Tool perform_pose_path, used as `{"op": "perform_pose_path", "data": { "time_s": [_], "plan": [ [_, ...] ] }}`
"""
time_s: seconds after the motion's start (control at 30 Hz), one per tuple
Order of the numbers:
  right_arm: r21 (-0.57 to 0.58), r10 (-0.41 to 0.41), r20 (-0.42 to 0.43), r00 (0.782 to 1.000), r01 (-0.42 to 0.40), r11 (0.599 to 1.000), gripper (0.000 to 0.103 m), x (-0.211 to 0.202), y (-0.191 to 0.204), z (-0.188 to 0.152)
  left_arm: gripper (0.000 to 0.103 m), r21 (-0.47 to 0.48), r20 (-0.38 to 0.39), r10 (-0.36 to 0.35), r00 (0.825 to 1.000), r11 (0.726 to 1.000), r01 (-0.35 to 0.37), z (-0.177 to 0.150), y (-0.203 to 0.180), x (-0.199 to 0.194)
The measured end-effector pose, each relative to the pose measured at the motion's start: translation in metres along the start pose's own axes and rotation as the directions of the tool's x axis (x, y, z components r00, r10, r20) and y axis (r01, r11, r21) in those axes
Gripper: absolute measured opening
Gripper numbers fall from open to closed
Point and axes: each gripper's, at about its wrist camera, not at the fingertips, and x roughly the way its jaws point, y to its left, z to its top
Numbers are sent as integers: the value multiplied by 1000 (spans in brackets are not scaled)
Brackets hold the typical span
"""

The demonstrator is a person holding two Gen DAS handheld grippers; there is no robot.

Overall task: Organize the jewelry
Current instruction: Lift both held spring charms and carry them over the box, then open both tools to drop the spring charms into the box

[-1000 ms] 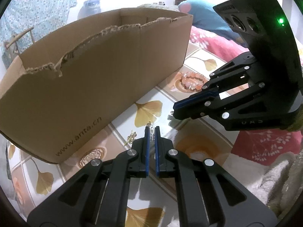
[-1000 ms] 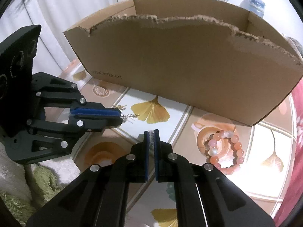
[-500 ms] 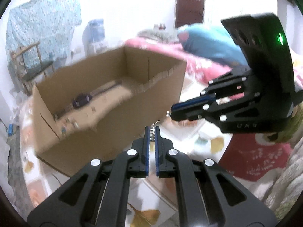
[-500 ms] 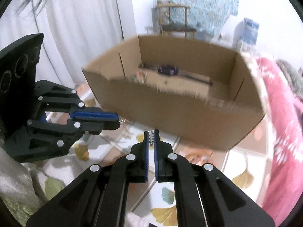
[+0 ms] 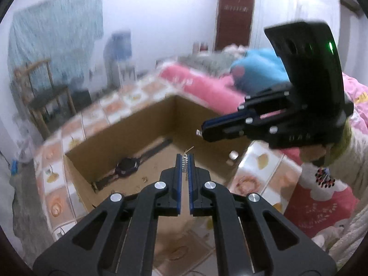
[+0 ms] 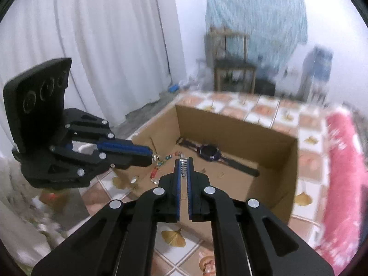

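Left wrist: both claws clamped, above open box (image 5: 119, 135) rim.

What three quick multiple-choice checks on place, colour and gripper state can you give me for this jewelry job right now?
1. Where does the watch lie?
A. inside the cardboard box
B. on the tiled cloth beside it
C. on the chair

2. What colour are the gripper pads?
A. red
B. blue
C. white

3. How does the left gripper stand?
A. wide open and empty
B. shut on a small silver piece
C. clamped on the box wall

Answers: 1 A, the watch rests on the box floor. 2 B, blue strips line the inner faces. 3 B, the silver piece sits pinched between the closed fingers.
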Motion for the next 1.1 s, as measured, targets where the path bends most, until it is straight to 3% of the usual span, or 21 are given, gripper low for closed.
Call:
{"op": "perform_pose_path", "data": {
  "time_s": [0.1,0.23,0.4,0.67,0.9,1.0,1.1],
  "plan": [
    [85,26,-134,991,-15,996,5,36,-30,11,4,-51,-125,-66,990,997,60,-1,21,27],
    [132,48,-255,966,-15,991,5,67,-48,11,4,-139,-291,-165,942,982,129,-2,42,71],
    [163,63,-340,938,-7,987,5,91,-57,10,4,-170,-396,-175,901,979,115,-7,54,104],
    [187,77,-427,901,5,982,5,114,-67,0,4,-204,-463,-186,867,974,100,-7,62,116],
    [183,57,-429,902,25,983,6,115,-69,2,5,-210,-478,-160,864,976,64,-7,65,118],
    [186,51,-421,905,31,982,6,114,-70,3,5,-212,-467,-147,872,976,51,-6,67,116],
    [196,54,-379,924,23,980,18,105,-71,5,6,-196,-439,-113,891,980,28,-4,67,110]
  ]
}}
